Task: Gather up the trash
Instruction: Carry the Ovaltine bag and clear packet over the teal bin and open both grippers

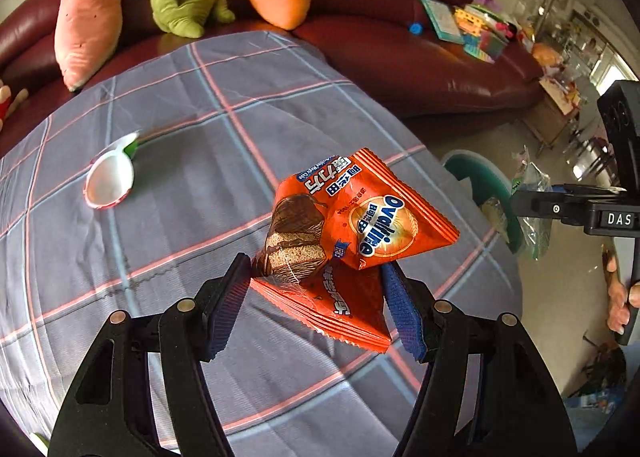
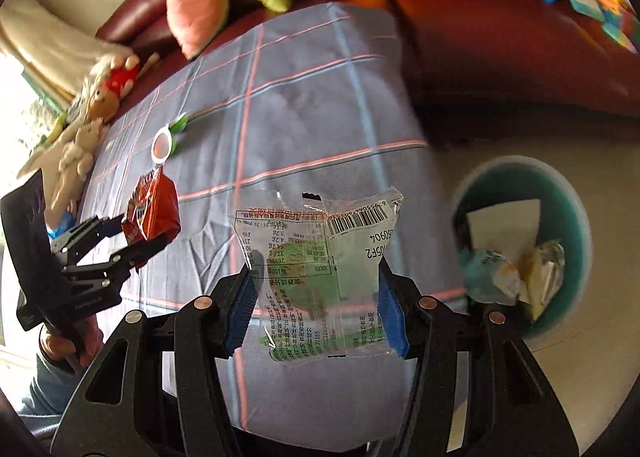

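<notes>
Left gripper: both blue pads pressed against an orange Ovaltine wrapper, which is folded and crumpled, most of it sticking up past the fingertips. Held clear of the table. I read this as a firm but shallow hold, on the lower fold only.

Right gripper: pads closed on the two side edges of a clear plastic wrapper with green print and a barcode. It bows between the pads and hangs over the table edge.

Outward: the table carries a checked tablecloth. One piece remains on it, a small white cup with peeled lid, well apart from both tools. On the floor just beside the table stands a teal bin, already holding paper and crumpled wrappers. Behind the table, a dark red sofa with plush toys.

Step in hand, as I judge it: carrying both wrappers to the bin. The right one is nearer; the bin sits to its right and below.

Risks:
- The clear wrapper is slick and gripped edge-on; it could buckle and slip out before I am over the bin.
- Light film may cling to a pad on release, or drift and land outside the rim.
- The orange wrapper's free upper fold could catch on the other tool if the two hands crowd over the bin together.
- The cup is easy to forget.
</notes>
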Available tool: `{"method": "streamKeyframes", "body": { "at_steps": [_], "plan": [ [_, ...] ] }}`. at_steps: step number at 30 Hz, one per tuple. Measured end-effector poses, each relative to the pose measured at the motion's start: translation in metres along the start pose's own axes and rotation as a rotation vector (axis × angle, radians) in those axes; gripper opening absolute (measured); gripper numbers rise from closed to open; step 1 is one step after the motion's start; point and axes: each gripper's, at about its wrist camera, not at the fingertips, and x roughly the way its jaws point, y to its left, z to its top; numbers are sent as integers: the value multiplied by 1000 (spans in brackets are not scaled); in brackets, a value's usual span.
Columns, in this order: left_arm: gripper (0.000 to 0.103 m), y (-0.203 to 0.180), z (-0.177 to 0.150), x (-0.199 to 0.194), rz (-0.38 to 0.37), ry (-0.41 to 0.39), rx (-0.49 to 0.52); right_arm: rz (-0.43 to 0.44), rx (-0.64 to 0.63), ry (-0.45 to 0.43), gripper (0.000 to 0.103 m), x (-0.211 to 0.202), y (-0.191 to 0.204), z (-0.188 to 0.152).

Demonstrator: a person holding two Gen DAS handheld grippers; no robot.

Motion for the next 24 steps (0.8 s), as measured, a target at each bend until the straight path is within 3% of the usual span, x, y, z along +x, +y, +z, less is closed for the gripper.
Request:
{"method": "streamKeyframes", "body": {
  "at_steps": [14, 24],
  "plan": [
    [67, -103, 36, 39, -50, 43, 148, -37, 226, -116, 52, -58, -125, -28],
    [67, -153, 57, 69, -87, 77, 200, -38, 308, -126, 52, -63, -172, -33]
  ]
}}
